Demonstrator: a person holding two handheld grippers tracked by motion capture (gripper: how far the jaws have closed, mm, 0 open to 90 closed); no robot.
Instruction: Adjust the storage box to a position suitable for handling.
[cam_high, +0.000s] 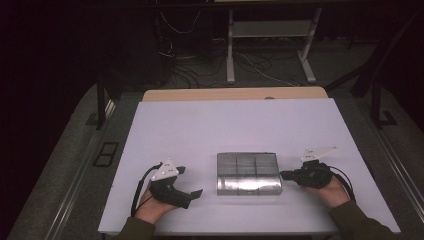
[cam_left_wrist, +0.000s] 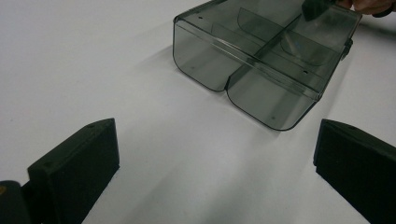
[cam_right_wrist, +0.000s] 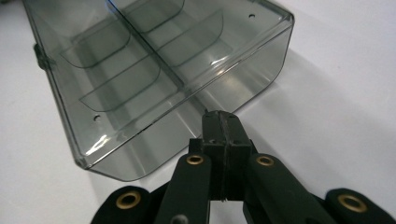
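A smoky transparent plastic box (cam_high: 248, 173) with several divided compartments lies on the white table (cam_high: 225, 120), near the front edge. In the left gripper view the box (cam_left_wrist: 261, 60) rests ahead and to the right. My left gripper (cam_high: 190, 181) sits to the box's left, apart from it, open wide with nothing between its jaws (cam_left_wrist: 215, 154). At the box's right end, my right gripper (cam_high: 284, 175) is shut, its jaws pressed together with nothing between them. In the right gripper view its tip (cam_right_wrist: 223, 121) is right at the short end wall of the box (cam_right_wrist: 154, 79); I cannot tell if it touches.
The white sheet covers a wooden tabletop whose back edge (cam_high: 235, 94) shows behind it. Beyond are a white desk frame (cam_high: 231, 55) and loose cables (cam_high: 185, 60) on the grey floor. The person's hands hold both grippers at the table's front.
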